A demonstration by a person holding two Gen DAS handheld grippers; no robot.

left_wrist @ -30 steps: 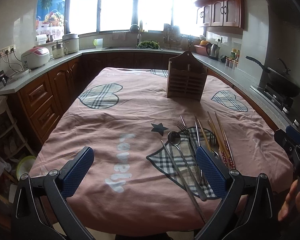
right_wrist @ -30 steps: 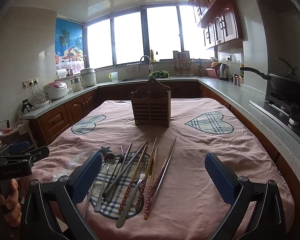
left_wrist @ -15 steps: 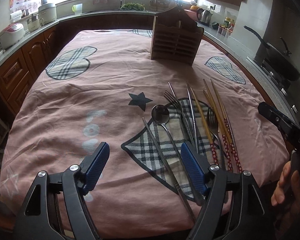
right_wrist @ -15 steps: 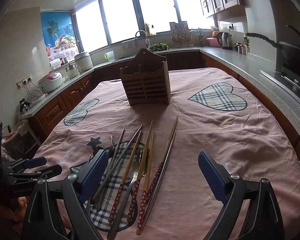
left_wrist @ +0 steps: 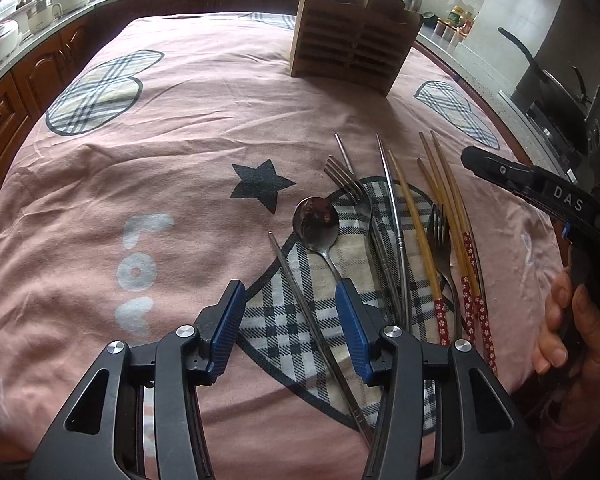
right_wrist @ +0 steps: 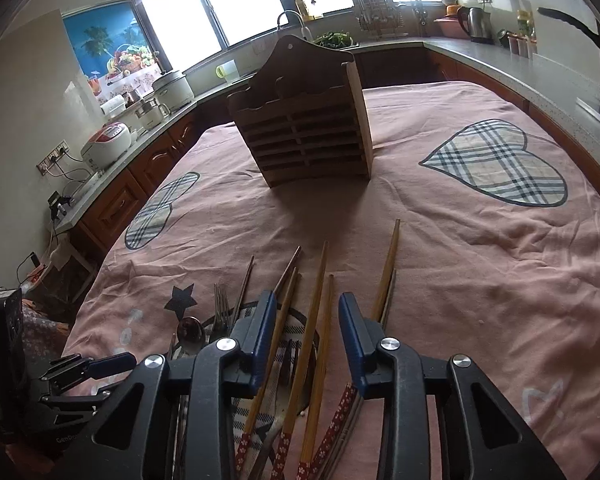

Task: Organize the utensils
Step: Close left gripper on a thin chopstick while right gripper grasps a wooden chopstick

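Kitchen: bright windows along the top of the right wrist view, dark wood cabinets and a grey counter wrapping round, a kettle (right_wrist: pixel 475 24) at the upper right, a rice cooker (right_wrist: pixel 105 145) at the left.
Worktop: draped in a pink cloth (left_wrist: pixel 148 160) with plaid hearts and a black star (left_wrist: pixel 262 186), filling the middle of both views.
Wooden holder: slatted utensil holder (left_wrist: pixel 352 46) standing upright at the top centre of the left wrist view, well apart from the loose cutlery.
Utensils: fanned out on a plaid heart, lower centre to lower right of the left wrist view; a spoon (left_wrist: pixel 316 222) with its bowl toward the star, a fork (left_wrist: pixel 350 184) just right of it, a second fork (left_wrist: pixel 440 232) among the wooden chopsticks (left_wrist: pixel 448 216) with red flowered ends, and metal chopsticks (left_wrist: pixel 396 216) between the forks.
Left tool: left tool (left_wrist: pixel 290 322) low over the cloth, blue pads partly apart, a single metal chopstick (left_wrist: pixel 312 316) running between them with a gap on each side; gripping nothing.
Right tool: right tool (right_wrist: pixel 306 340) down over the chopstick bundle, pads narrowed but parted, several wooden chopsticks lying between them; whether either pad touches one, I cannot tell.
Hand: right hand (left_wrist: pixel 572 332) on the tool grip at the right edge of the left wrist view.
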